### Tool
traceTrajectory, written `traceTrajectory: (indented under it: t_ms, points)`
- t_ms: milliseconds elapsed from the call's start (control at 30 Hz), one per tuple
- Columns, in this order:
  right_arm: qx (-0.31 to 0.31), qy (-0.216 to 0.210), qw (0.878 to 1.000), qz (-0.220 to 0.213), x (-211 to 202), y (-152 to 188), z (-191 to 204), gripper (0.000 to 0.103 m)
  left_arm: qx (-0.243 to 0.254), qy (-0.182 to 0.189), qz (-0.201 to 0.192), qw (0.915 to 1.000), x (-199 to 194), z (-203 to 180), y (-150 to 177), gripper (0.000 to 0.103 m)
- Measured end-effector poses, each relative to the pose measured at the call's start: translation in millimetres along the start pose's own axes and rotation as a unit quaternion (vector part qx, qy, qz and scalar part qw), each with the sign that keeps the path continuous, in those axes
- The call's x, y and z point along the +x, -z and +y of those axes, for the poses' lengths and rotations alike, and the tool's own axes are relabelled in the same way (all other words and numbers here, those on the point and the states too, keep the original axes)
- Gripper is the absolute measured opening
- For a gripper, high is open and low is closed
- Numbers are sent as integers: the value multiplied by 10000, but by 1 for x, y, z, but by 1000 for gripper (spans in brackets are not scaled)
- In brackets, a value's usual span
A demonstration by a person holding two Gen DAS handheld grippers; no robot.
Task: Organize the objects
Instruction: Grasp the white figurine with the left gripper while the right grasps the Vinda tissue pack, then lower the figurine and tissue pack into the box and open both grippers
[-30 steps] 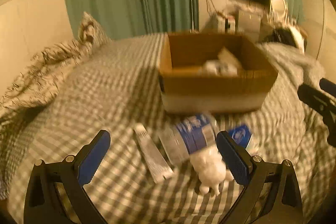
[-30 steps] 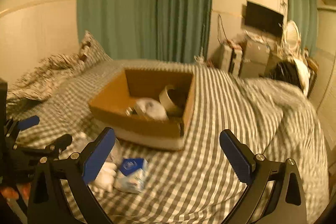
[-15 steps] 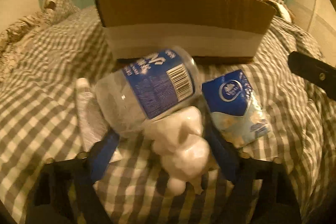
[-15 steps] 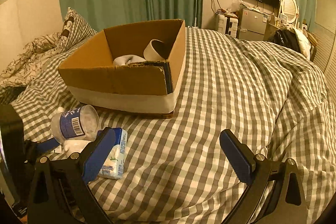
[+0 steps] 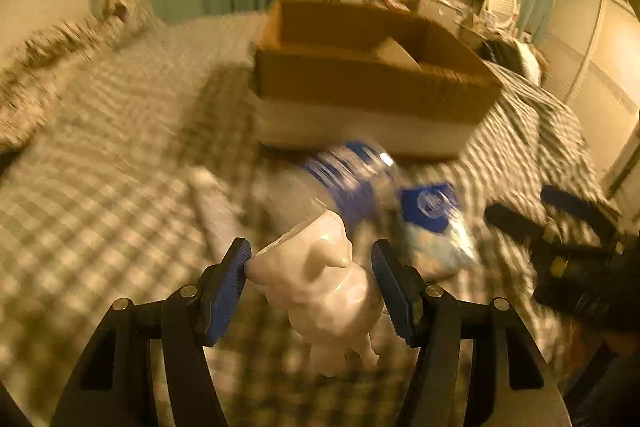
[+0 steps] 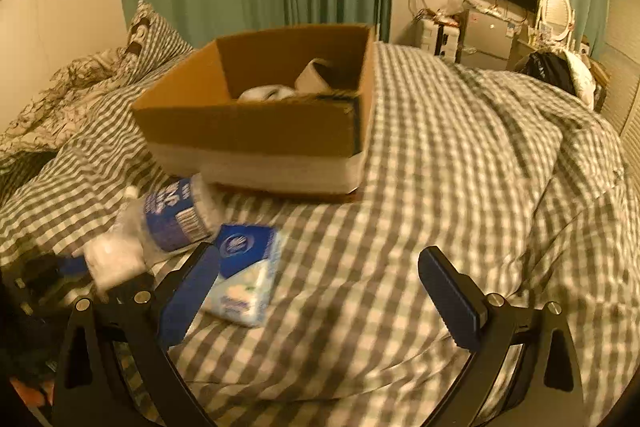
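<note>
Step in hand: pickup. Left gripper [image 5: 311, 267] fingers clamp the white glossy plastic figurine [image 5: 324, 283], lower centre. Right gripper [image 6: 320, 285] spread wide, empty. Next move: carry to brown cardboard box [image 5: 372, 83], upper centre.

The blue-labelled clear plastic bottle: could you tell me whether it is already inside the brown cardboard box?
No, the blue-labelled clear plastic bottle lies on the checked bedspread in front of the brown cardboard box.
</note>
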State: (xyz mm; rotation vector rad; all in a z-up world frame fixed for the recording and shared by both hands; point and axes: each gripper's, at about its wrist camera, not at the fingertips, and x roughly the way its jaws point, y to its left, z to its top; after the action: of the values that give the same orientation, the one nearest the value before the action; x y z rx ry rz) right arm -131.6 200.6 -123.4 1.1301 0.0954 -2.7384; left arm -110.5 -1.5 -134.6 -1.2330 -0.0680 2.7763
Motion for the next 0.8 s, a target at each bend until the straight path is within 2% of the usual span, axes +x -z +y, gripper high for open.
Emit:
traceTrajectory:
  t_ms: [33,100,433,500,667,800]
  points:
    - [-37,-23,10000,59,3,2,5,100,52,-172,-90,9998,-3,5,-3,64]
    - [-147,-23,9997,198,10,6,16,100,66,-286,-112,9995,-5,10,-3,64]
    - [-462,-20,9956,815,52,14,52,98,-5,-155,148,9998,7,21,-1,64]
    - [-476,-25,9949,885,56,16,53,92,-20,-175,206,9996,11,21,0,64]
    - [-621,-64,9928,1018,62,22,57,58,5,-185,226,9996,10,19,2,64]
    - [-649,-112,9936,919,52,22,56,54,24,-217,231,9995,8,18,3,64]
